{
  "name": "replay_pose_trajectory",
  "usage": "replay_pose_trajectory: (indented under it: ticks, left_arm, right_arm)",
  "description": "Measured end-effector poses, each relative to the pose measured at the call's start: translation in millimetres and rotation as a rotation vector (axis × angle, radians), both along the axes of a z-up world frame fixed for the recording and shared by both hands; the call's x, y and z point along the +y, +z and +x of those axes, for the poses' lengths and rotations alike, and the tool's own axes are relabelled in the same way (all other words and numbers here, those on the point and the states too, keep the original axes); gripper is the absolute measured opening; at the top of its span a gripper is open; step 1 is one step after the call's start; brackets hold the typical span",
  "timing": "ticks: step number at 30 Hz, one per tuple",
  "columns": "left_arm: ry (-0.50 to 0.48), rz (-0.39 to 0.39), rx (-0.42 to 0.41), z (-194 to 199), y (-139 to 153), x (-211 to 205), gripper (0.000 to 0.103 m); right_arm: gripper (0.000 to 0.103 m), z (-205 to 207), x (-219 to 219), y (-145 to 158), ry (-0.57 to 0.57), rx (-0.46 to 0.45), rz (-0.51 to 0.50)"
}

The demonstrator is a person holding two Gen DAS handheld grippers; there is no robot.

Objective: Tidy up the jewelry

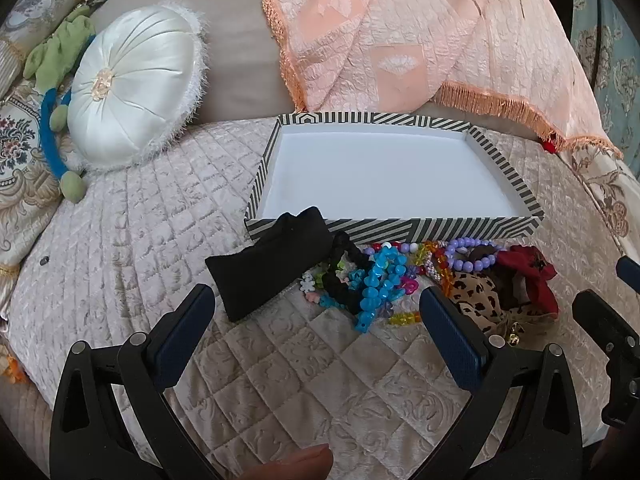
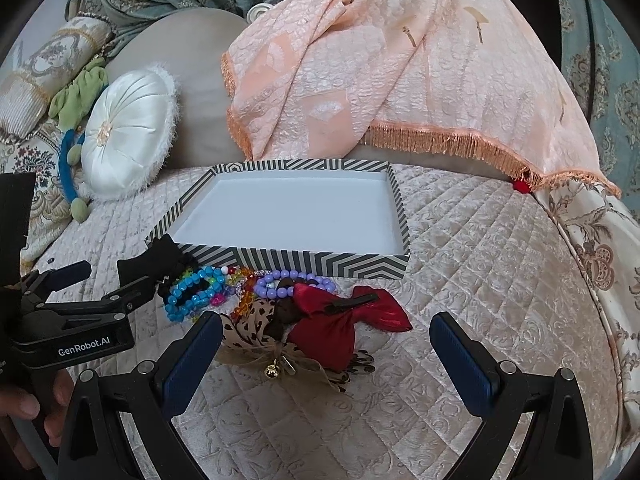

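Both grippers, left (image 1: 316,312) and right (image 2: 326,340), fingers spread, gripping nothing; jewelry pile (image 1: 384,276) just before striped tray (image 1: 400,230) on bed (image 1: 140,240)

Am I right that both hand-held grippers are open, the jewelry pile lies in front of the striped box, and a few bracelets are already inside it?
Not quite: the striped box holds nothing yet; its white floor is bare in both wrist views. The rest stands: the left hand-held gripper and right hand-held gripper are open, and the jewelry pile lies in front of the box.
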State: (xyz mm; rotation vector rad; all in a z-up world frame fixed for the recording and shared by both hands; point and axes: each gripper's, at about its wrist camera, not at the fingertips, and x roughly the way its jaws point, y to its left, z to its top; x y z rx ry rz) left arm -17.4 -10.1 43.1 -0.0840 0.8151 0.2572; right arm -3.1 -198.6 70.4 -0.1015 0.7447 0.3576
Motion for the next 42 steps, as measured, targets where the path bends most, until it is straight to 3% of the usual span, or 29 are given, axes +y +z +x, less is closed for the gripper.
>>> replay_pose_trajectory:
  ticks: [21, 30, 35, 42]
  left_arm:
    - [0.008, -0.033, 0.019, 2, -3, 4, 0.103]
    - [0.016, -0.125, 0.109, 11, -20, 30, 0.103]
    - [-0.009, -0.154, 0.175, 7, -29, 53, 0.103]
    - [0.081, -0.17, 0.219, 4, -37, 81, 0.102]
  right_arm:
    - [0.103, 0, -1, -2, -0.003, 0.002, -0.006]
    - [0.103, 13, -42, 1, -0.053, 0.019, 0.1]
    - [0.103, 12, -50, -6, -0.002, 0.029, 0.06]
    - [0.103, 20, -56, -34, 0.047, 0.141, -0.007]
